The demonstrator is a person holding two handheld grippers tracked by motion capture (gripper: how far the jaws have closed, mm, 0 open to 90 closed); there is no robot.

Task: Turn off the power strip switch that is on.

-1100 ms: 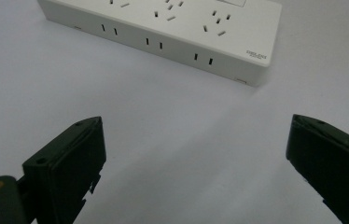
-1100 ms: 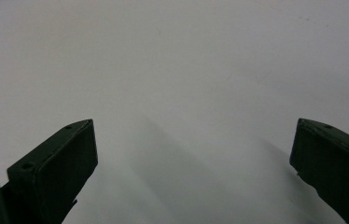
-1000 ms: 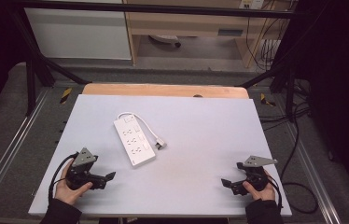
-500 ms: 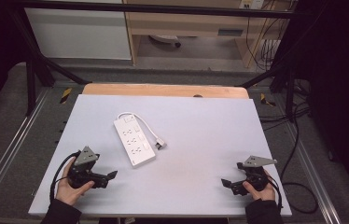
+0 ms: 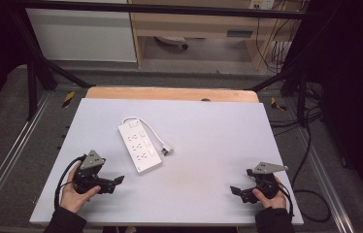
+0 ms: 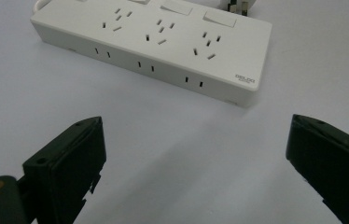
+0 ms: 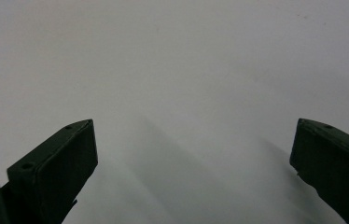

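Note:
A white power strip (image 5: 140, 147) lies flat and at a slant left of the table's middle. Its white cord loops behind it to a plug (image 5: 166, 151) resting at its right side. My left gripper (image 5: 118, 180) is held low near the front left of the table, open, a short way in front of the strip. In the left gripper view the strip (image 6: 154, 46) lies just beyond the widely parted jaws of that gripper (image 6: 196, 140), with nothing between them. My right gripper (image 5: 234, 191) is open near the front right. Bare table shows between the jaws of the right gripper (image 7: 193, 140).
The pale grey table top (image 5: 208, 131) has a wooden strip (image 5: 170, 93) along its far edge. Dark metal frame bars (image 5: 34, 73) and floor cables (image 5: 310, 145) flank the table. A cabinet stands behind it.
The left gripper has edged very slightly right, toward the power strip. The right gripper and the strip have not moved.

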